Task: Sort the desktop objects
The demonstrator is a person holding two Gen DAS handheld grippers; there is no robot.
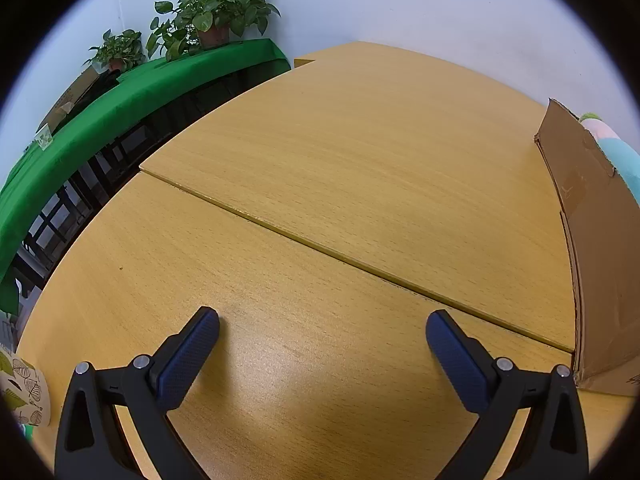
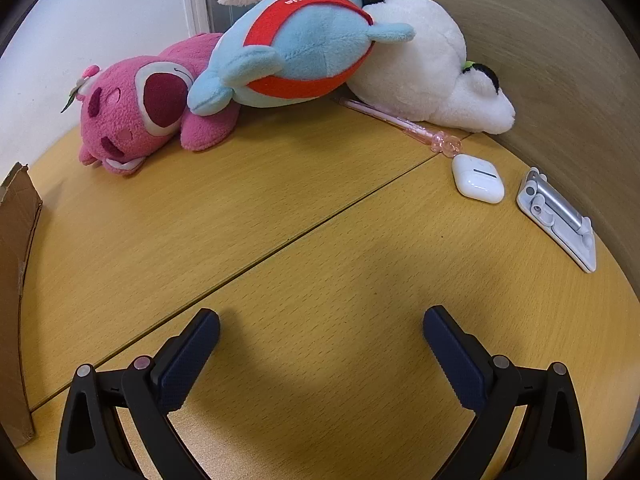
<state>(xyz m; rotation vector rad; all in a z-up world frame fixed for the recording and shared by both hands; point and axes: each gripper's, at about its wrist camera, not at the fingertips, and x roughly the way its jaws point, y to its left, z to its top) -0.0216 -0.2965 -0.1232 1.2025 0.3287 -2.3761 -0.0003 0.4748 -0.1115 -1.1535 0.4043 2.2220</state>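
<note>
In the right wrist view, a pink bear plush (image 2: 136, 112), a blue and red plush (image 2: 300, 48) and a white plush (image 2: 424, 68) lie at the back of the wooden desk (image 2: 320, 248). A pink pen (image 2: 400, 122) lies in front of the white plush. A white earbud case (image 2: 478, 178) and a silver phone stand (image 2: 558, 220) lie at the right. My right gripper (image 2: 320, 332) is open and empty above bare desk. My left gripper (image 1: 322, 334) is open and empty above bare desk (image 1: 320, 200). A cardboard box (image 1: 600, 248) stands to its right.
The cardboard box also shows at the left edge of the right wrist view (image 2: 16, 280). A paper cup with leaf print (image 1: 24, 392) stands at the left gripper's near left. A green-covered table (image 1: 120, 100) with potted plants (image 1: 212, 12) stands beyond the desk.
</note>
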